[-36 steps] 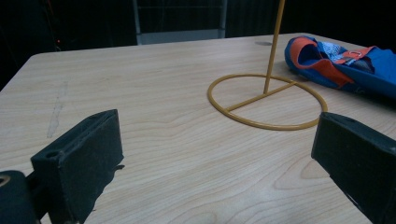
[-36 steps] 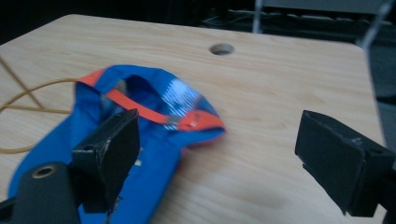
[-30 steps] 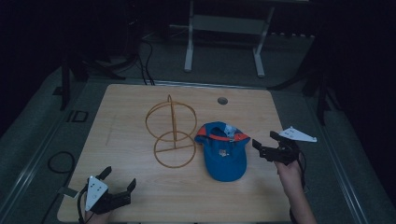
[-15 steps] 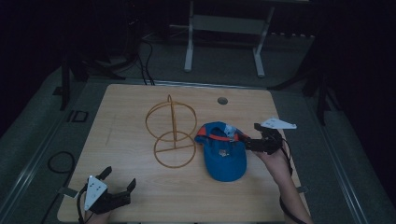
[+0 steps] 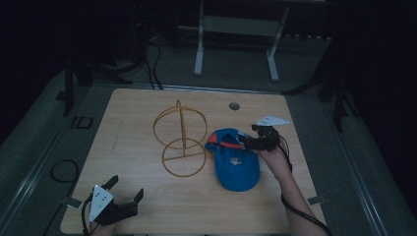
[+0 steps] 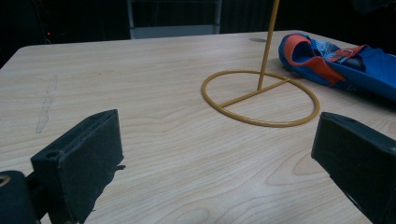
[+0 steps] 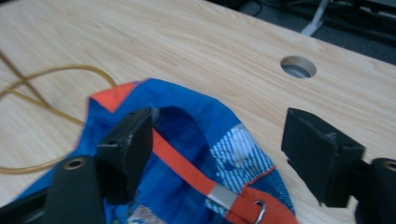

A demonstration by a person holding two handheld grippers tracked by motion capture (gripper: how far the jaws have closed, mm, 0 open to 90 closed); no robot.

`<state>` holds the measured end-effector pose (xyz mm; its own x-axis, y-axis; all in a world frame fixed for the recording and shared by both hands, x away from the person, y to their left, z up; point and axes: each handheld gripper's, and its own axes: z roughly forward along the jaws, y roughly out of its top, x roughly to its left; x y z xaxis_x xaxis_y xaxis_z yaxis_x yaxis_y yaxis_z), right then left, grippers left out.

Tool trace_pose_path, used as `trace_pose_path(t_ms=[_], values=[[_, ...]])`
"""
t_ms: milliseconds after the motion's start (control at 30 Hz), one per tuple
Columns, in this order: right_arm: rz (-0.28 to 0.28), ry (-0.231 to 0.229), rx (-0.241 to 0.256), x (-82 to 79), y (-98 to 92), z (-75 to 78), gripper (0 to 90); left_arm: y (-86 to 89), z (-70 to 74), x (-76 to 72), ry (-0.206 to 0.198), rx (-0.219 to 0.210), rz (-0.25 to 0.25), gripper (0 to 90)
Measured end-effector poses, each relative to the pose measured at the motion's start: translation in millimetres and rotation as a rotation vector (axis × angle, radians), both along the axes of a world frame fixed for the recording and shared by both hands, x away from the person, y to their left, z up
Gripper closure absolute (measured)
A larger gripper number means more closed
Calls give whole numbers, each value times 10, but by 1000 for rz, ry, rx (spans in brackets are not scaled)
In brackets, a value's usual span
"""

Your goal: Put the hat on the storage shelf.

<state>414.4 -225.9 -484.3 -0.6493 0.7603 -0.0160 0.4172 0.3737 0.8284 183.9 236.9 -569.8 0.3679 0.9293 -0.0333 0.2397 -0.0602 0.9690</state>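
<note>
A blue cap point(image 5: 236, 162) with an orange strap point(image 7: 187, 175) lies upside down on the wooden table point(image 5: 137, 123), right of centre. My right gripper point(image 5: 247, 142) hovers open over the cap's back rim, one jaw on each side of the strap and its metal buckle point(image 7: 219, 196). A yellow wire stand point(image 5: 181, 140), made of a flat ring base and an upright ring, is just left of the cap. My left gripper point(image 5: 125, 192) rests open near the table's front left corner, its jaws facing the stand's base point(image 6: 261, 95) and the cap point(image 6: 345, 63).
A round cable hole point(image 5: 234, 105) sits in the table near its far edge. A white metal frame point(image 5: 236, 29) stands on the floor beyond the table. Cables point(image 5: 59, 169) lie on the floor at the left.
My right gripper has moved left and forward from the table's right edge to the cap's back rim. The left gripper has stayed in place.
</note>
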Motion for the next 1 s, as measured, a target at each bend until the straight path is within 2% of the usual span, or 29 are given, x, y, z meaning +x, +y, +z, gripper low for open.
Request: trace_pose_path(t_ms=[100, 300, 467, 600, 833, 1000], values=[[-10, 20, -10, 90, 5, -54, 280, -1, -2, 1, 0, -1, -2, 22], [-27, 41, -72, 235, 18, -182, 342, 0, -5, 1, 0, 0, -6, 22], [-55, 72, -77, 344, 13, -324, 348, 3, -4, -1, 1, -2, -4, 22], [-71, 96, -103, 411, 38, -453, 348, 5, -4, -4, 2, 1, -7, 22], [-72, 135, -131, 453, 78, -617, 380, 33, 7, -14, -6, -19, 7, 22], [-50, 125, -181, 435, 110, -683, 466, 36, 14, -27, -22, -17, 16, 22]])
